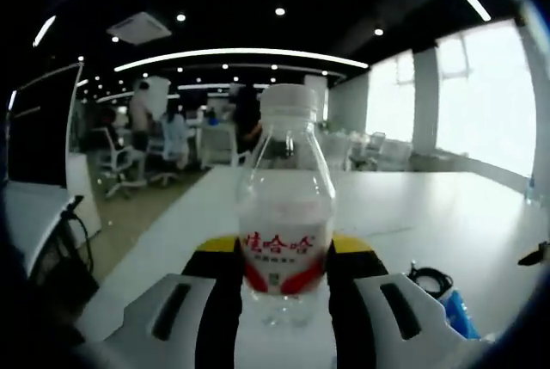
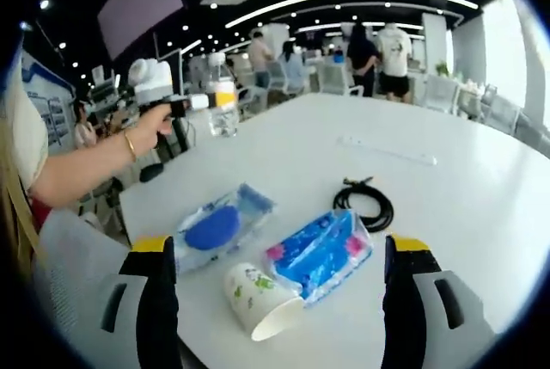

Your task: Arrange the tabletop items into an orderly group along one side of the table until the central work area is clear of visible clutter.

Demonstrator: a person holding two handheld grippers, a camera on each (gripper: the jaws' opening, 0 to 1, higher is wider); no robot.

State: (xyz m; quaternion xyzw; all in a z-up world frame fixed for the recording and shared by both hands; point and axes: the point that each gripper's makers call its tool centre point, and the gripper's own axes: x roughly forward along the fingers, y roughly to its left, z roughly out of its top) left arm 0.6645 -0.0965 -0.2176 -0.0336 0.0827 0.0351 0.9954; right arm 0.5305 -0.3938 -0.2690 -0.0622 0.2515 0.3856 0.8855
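In the left gripper view, our left gripper has its black, yellow-tipped jaws pressed against both sides of a clear plastic bottle. The bottle stands upright, with a white cap and a red-lettered label, its base just above the white table. At the lower right we see part of a black cable and a blue packet edge on the tabletop.

In the right gripper view, our right gripper has its jaws wide apart with nothing between them. Just ahead of them a paper cup lies on its side, mouth toward us, touching a blue tissue pack. To the left of these lies a clear bag with a blue item inside. A coiled black cable rests beyond the tissue pack, and a white power strip lies farther back. At the far left edge of the table, a hand holds the left gripper, which is clamped on the bottle near the table's corner, well apart from the clutter in front of us.
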